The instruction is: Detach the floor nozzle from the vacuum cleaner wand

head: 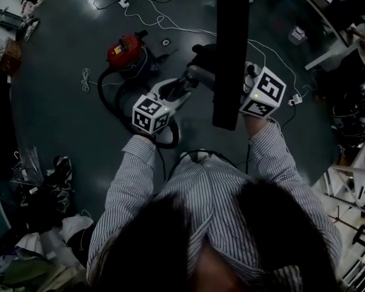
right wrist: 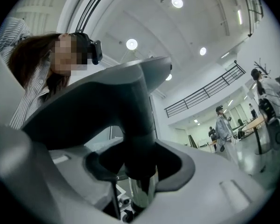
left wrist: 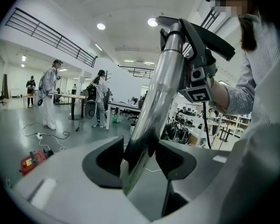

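Observation:
I hold the vacuum wand lifted in front of me. The chrome wand (left wrist: 158, 87) runs up between the jaws of my left gripper (left wrist: 139, 157), whose pads sit against it. At its top is the black floor nozzle (left wrist: 200, 31), a long dark bar close under the head camera (head: 230, 53). My right gripper (right wrist: 140, 164) is shut on the nozzle's black neck (right wrist: 130, 125), and a short chrome tube end (right wrist: 142, 192) shows just below the pads. In the head view my left gripper (head: 185, 85) is left of the bar. My right gripper (head: 248, 78) is mostly hidden behind it.
The red vacuum canister (head: 126, 50) stands on the dark floor ahead, its black hose (head: 109, 102) looping toward me. White cables (head: 170, 23) cross the floor. Bags and clutter (head: 42, 193) lie at the left, racks (head: 353, 181) at the right. People (left wrist: 49, 97) stand far off.

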`<control>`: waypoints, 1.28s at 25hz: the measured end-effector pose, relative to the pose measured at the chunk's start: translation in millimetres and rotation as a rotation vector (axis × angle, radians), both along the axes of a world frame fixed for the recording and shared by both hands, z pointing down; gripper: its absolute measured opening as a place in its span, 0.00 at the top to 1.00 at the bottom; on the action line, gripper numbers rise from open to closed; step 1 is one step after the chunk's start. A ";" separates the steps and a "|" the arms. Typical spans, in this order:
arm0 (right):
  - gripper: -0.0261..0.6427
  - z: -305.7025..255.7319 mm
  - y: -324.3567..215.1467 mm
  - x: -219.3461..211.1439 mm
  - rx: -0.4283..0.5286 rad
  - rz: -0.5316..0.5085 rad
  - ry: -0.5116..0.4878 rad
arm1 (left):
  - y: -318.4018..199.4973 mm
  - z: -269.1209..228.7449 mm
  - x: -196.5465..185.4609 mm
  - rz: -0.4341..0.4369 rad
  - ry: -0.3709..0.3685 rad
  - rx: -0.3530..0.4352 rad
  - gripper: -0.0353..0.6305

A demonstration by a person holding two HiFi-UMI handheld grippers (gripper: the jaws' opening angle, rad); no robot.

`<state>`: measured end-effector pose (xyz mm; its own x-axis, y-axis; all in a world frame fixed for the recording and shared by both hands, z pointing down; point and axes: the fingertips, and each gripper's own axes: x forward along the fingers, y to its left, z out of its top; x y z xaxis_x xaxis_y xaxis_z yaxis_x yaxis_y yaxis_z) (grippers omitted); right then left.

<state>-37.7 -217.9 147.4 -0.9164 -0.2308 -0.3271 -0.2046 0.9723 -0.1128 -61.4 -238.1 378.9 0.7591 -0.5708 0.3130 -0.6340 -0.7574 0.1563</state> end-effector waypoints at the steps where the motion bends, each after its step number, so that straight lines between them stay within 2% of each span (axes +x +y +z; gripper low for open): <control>1: 0.69 0.9 1.9 -6.4 -0.004 -0.007 0.012 | 3.0 1.5 -3.5 -0.013 0.004 0.003 0.64; 5: 0.69 3.5 13.4 -28.5 0.004 -0.036 0.054 | 8.1 4.3 -16.6 -0.073 -0.014 0.035 0.64; 9: 0.69 11.7 23.2 -46.6 0.023 -0.033 0.107 | 5.9 11.1 -28.3 -0.124 -0.036 0.034 0.64; 12: 0.69 15.1 27.2 -56.2 0.029 -0.027 0.130 | 5.8 14.7 -31.1 -0.132 -0.043 0.035 0.64; 15: 0.69 18.3 29.6 -63.0 0.044 -0.035 0.173 | 9.2 17.0 -28.0 -0.100 -0.034 0.025 0.63; 22: 0.70 18.1 30.0 -57.1 0.064 -0.076 0.269 | 19.5 18.7 -23.0 -0.015 -0.014 0.056 0.64; 27: 0.70 12.3 30.7 -51.9 0.081 -0.126 0.283 | 27.9 11.8 -11.0 0.073 0.061 0.034 0.64; 30: 0.70 11.0 36.4 -51.7 0.102 -0.167 0.293 | 36.3 12.0 -3.8 0.157 0.097 0.015 0.64; 32: 0.70 7.8 34.9 -50.4 0.091 -0.153 0.282 | 39.0 9.1 0.0 0.173 0.128 0.012 0.64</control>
